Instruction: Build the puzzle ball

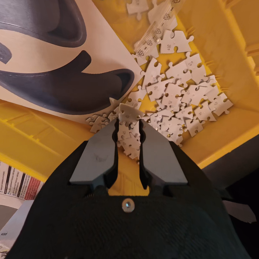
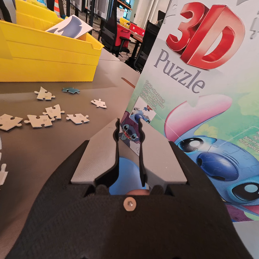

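A dark grey tabletop (image 2: 42, 147) is seen in front. Behind it, black office chairs (image 2: 120, 42), a wooden desk (image 2: 138, 36) and red bins (image 2: 136, 28) are shown, brightly lit.

A dark grey matte tabletop (image 2: 42, 147) is seen carrying a yellow plastic bin (image 2: 49, 61), a tall printed cardboard puzzle box (image 2: 203, 112) stood upright, and loose pale grey jigsaw pieces (image 2: 40, 120) scattered face down beside one teal piece (image 2: 70, 90) turned face up.
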